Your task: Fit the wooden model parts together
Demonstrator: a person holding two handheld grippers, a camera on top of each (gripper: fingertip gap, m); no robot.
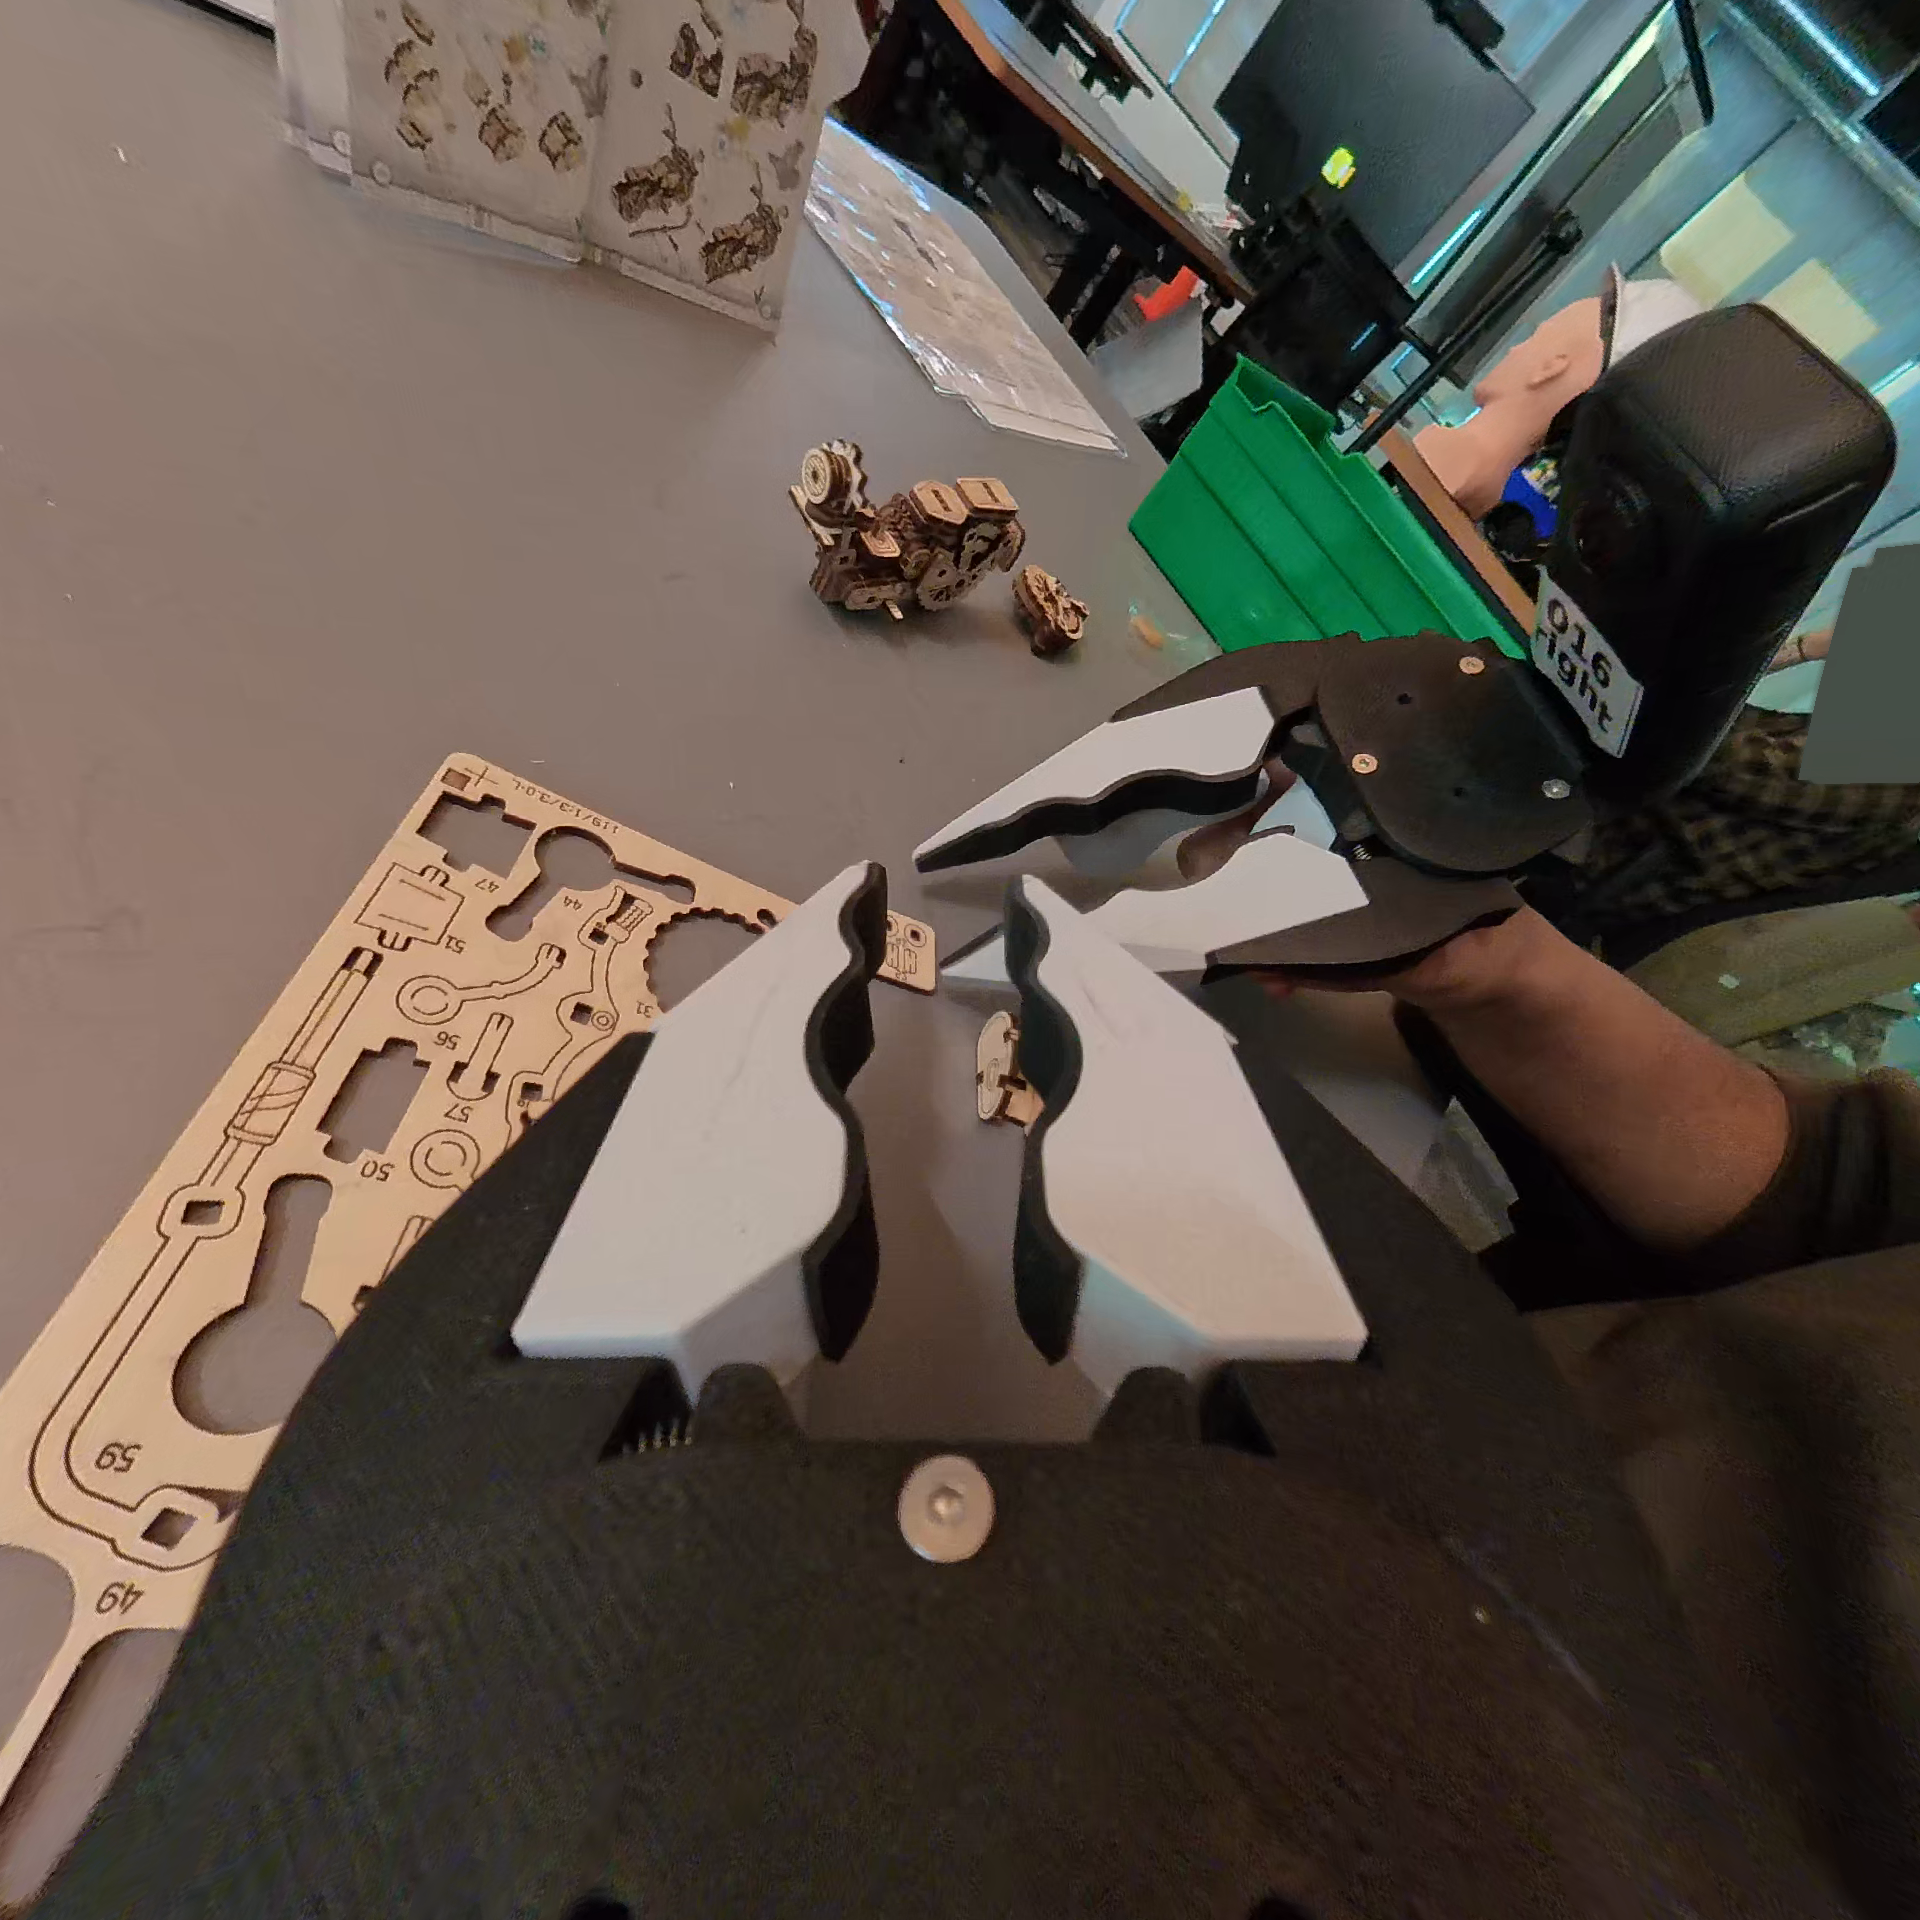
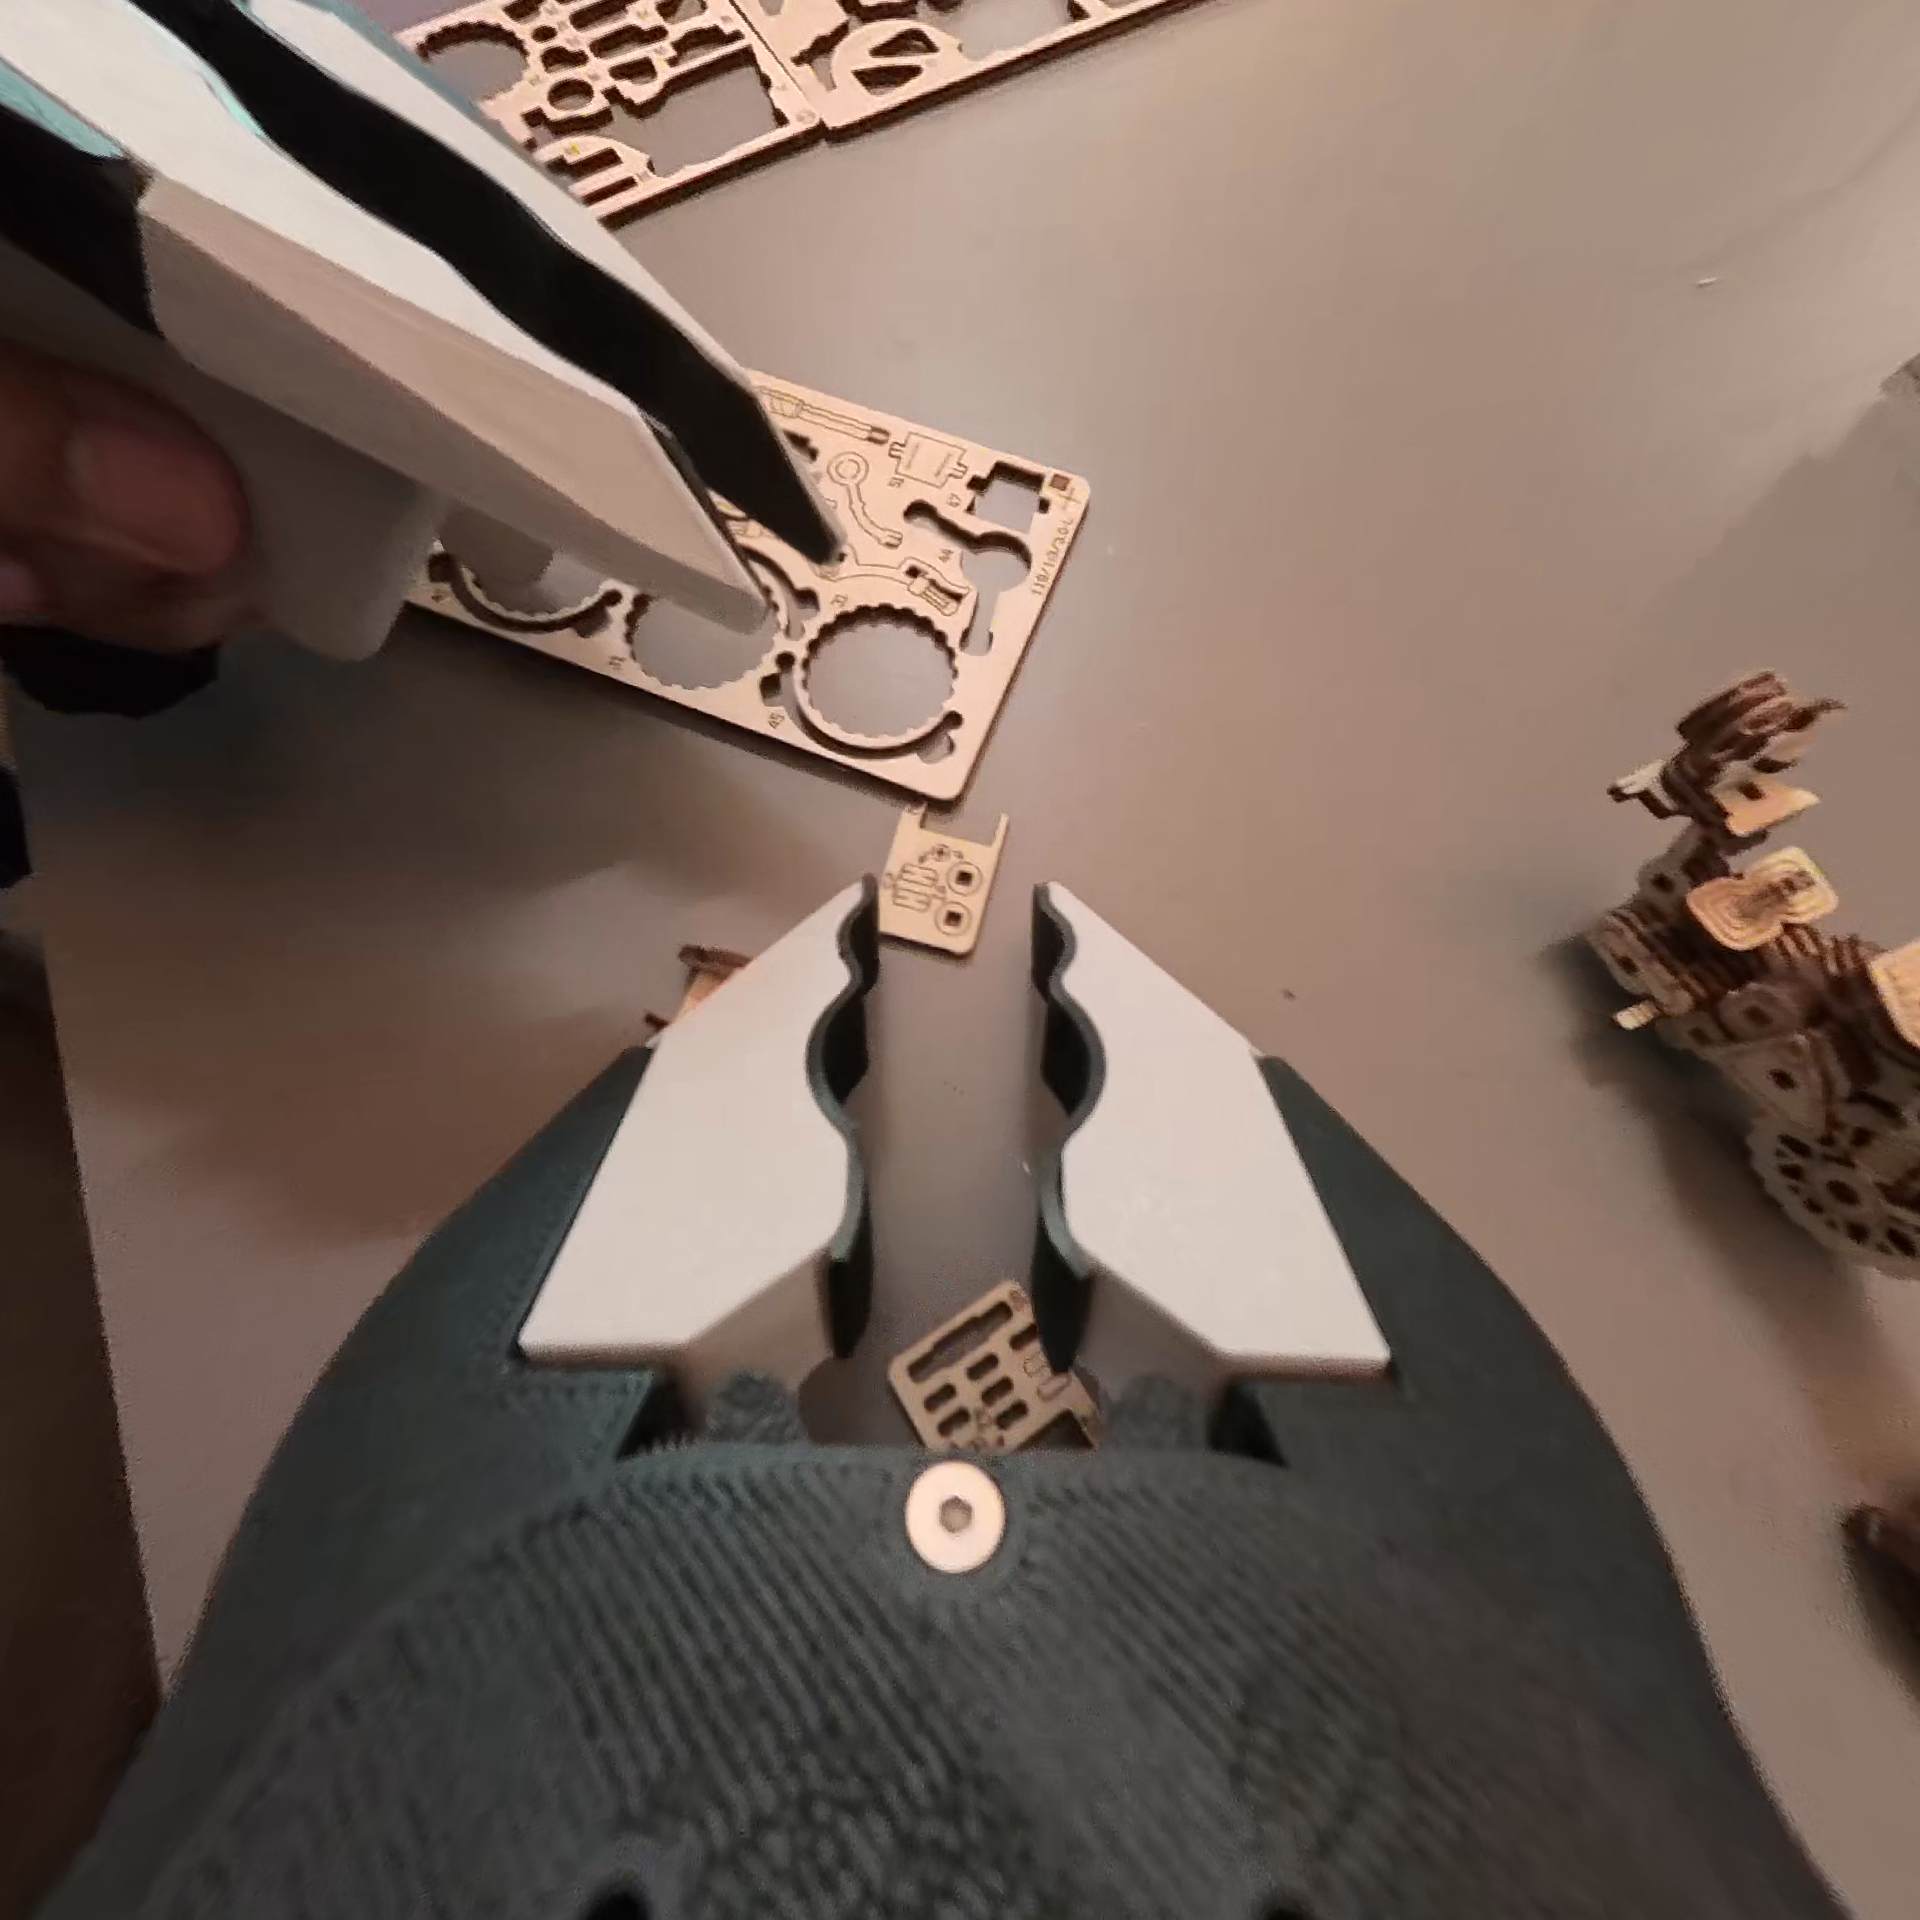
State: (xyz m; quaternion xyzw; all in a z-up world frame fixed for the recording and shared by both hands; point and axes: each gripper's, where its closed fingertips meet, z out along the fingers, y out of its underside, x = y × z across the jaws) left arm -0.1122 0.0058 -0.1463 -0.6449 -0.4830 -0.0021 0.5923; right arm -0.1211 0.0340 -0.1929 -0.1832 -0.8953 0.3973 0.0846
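My left gripper [image 1: 948, 902] is open and empty, low over the grey table. A small flat wooden piece [image 1: 911, 953] lies just beyond its left fingertip, and a second small piece [image 1: 1000, 1070] lies by its right finger. My right gripper [image 2: 954, 891] is open and empty, with the same flat piece [image 2: 940, 883] on the table between its fingertips. A slotted wooden piece [image 2: 987, 1371] lies under its base. The right gripper's fingers [image 1: 1122, 769] point in from the right, tips close to mine. A partly built wooden model [image 1: 904, 540] stands farther back and also shows in the right wrist view [image 2: 1766, 987].
A laser-cut wooden sheet [image 1: 312, 1143] lies at the left, and the left gripper's fingers [image 2: 582, 416] hang over it [image 2: 883, 665]. More sheets [image 2: 779, 94] lie behind. A booklet [image 1: 540, 125], a green bin [image 1: 1278, 520] past the table edge and a small wooden sub-assembly [image 1: 1049, 608] are also in view. The gap from one gripper's tips to the other's is roughly 6 centimetres. To the small wooden sub-assembly [image 1: 1049, 608]: right tips about 20 centimetres, left tips about 25 centimetres.
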